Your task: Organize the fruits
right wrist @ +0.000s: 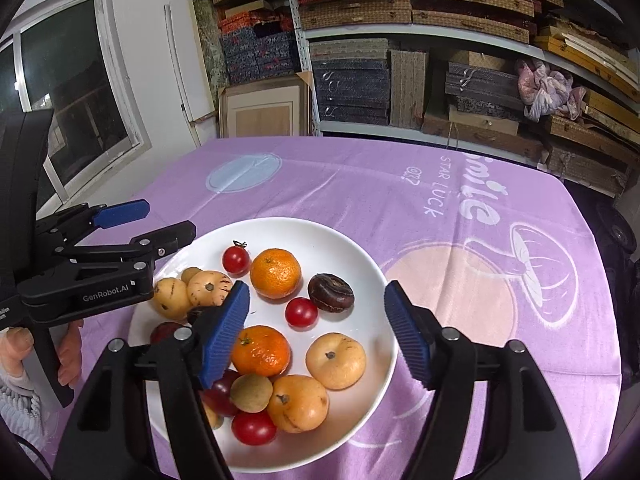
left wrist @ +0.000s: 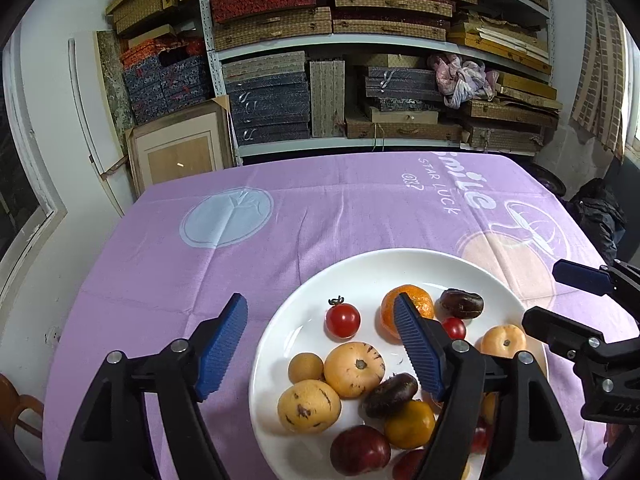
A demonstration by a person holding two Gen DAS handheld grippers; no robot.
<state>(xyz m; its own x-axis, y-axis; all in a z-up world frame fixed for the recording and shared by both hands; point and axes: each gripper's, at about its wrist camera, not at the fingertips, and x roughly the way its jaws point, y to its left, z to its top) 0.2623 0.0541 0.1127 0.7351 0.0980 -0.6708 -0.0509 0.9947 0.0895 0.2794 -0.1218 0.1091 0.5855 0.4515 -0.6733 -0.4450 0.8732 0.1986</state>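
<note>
White plate (right wrist: 360, 264) piled with fruits (right wrist: 276, 274) seen on purple-clothed bench (right wrist: 500, 208); left gripper (left wrist: 320, 344) held over plate's left rim, jaws spread wide, nothing gripped; right gripper (right wrist: 318, 330) poised above tangerine (right wrist: 261, 350), jaws likewise open

From my feeds this reads as a storeroom pressed into home use. Behind the desk (left wrist: 168, 280) stands a metal shelving unit (left wrist: 280, 42) crammed with flat woven and fabric-covered boxes (left wrist: 268, 32) (red, straw and dark blue ones, stacked flat). A framed panel (left wrist: 180, 148) leans on the floor against it, a bundle of cloth (left wrist: 464, 76) sits on one shelf, and a window (right wrist: 76, 92) shows at the left.
</note>
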